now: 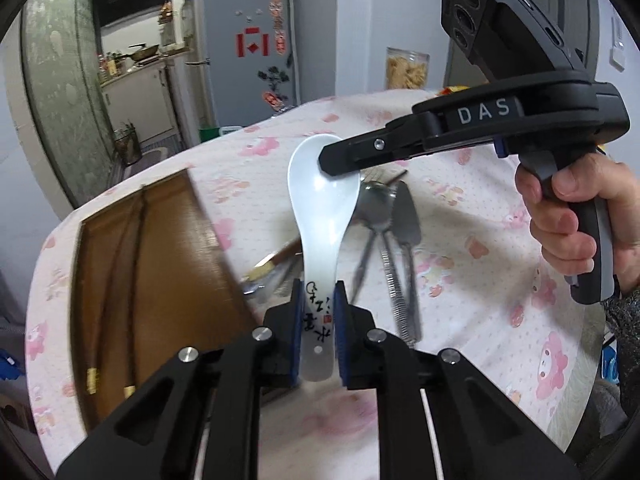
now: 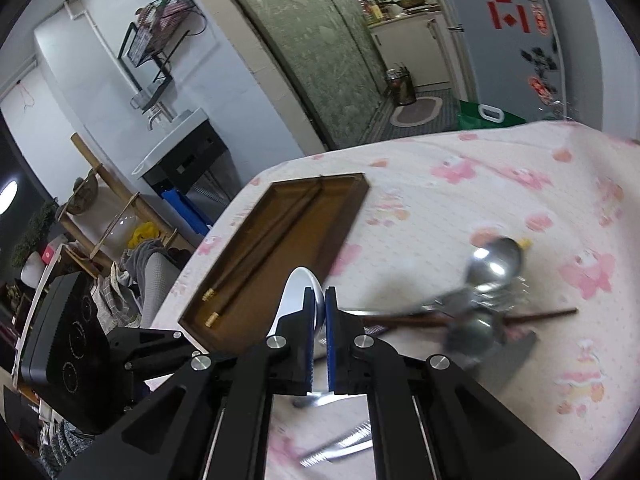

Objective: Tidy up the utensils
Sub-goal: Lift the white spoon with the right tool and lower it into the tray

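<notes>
Above table, tools point(image 1: 316, 332) grip spoon point(image 1: 320, 200).

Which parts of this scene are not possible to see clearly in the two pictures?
- Metal utensils, right wrist view: motion blur; individual pieces cannot be counted.
- White ceramic spoon bowl tip, left wrist view: covered by the right gripper.
- Same spoon, right wrist view: mostly hidden behind the right gripper's fingers.
- Wooden tray interior, left wrist view: blurred; near end hidden by the left gripper.
</notes>
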Demonstrator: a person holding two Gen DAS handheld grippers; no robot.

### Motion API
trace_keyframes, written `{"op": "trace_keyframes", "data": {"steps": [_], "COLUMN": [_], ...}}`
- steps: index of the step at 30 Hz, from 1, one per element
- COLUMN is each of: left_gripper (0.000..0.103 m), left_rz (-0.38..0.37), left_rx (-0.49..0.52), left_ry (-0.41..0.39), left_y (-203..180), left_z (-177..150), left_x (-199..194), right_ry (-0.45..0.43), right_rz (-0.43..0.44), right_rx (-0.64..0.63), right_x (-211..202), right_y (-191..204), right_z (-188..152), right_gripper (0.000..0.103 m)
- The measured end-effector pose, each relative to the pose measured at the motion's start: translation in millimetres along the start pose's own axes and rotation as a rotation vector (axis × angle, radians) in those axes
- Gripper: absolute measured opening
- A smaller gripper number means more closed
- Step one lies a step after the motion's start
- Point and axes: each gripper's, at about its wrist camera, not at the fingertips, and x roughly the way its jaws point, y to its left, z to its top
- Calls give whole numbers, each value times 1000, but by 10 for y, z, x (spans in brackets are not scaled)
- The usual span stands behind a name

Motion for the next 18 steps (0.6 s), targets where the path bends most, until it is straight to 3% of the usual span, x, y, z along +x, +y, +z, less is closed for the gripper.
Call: {"op": "trace_keyframes", "data": {"steps": [9,18], "left_gripper": [16,16], "left_rz": [68,118], "left_rx": [-82,-172], "left_ry": [13,68], "left_y": [615,1069], "left_z": [-197,-339], "left_x": [-207,-25], "right_ry": [50,109], "right_rz": [55,62], "right_rx": [-30,-6], "right_x": [624,1315], "right_y": [433,492], "right_z": [223,315], "right_gripper": [5,5]}}
